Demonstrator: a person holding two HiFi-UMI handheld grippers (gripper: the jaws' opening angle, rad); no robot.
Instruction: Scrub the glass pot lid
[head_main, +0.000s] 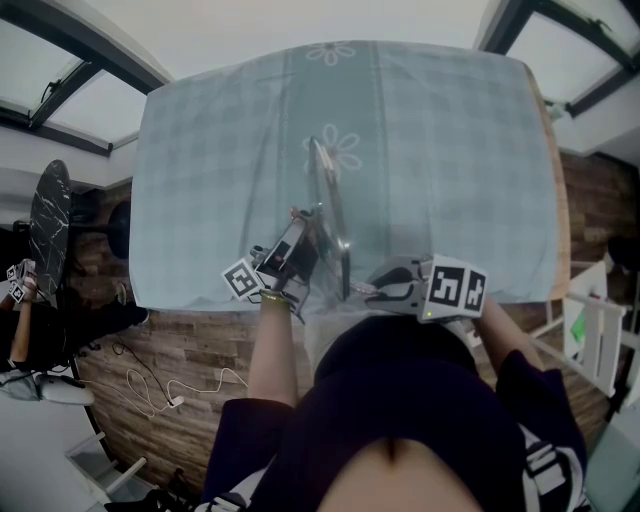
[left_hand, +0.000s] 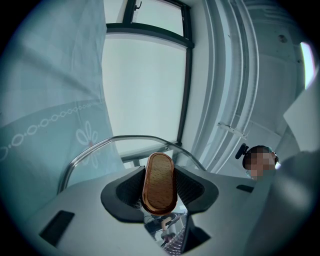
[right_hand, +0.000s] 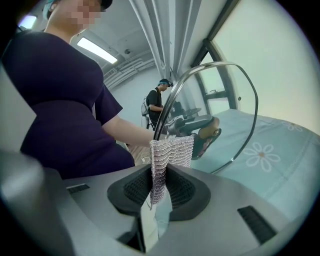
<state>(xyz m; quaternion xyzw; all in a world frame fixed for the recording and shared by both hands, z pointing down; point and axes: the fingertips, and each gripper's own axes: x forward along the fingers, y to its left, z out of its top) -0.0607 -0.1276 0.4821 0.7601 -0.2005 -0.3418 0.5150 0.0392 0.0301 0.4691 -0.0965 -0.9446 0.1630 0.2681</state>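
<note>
Grip: our left hand-held gripper clamps the wooden knob, glass pot lid upright at the counter's near edge | right hand-held gripper pinches the mesh cloth near the lid | Advice: we brace the knob, press the cloth flat, sweep rim to rim.

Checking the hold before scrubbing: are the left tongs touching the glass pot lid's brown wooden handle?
Touching. The left gripper view shows the brown wooden handle clamped tight between the jaws of the left tongs.
</note>
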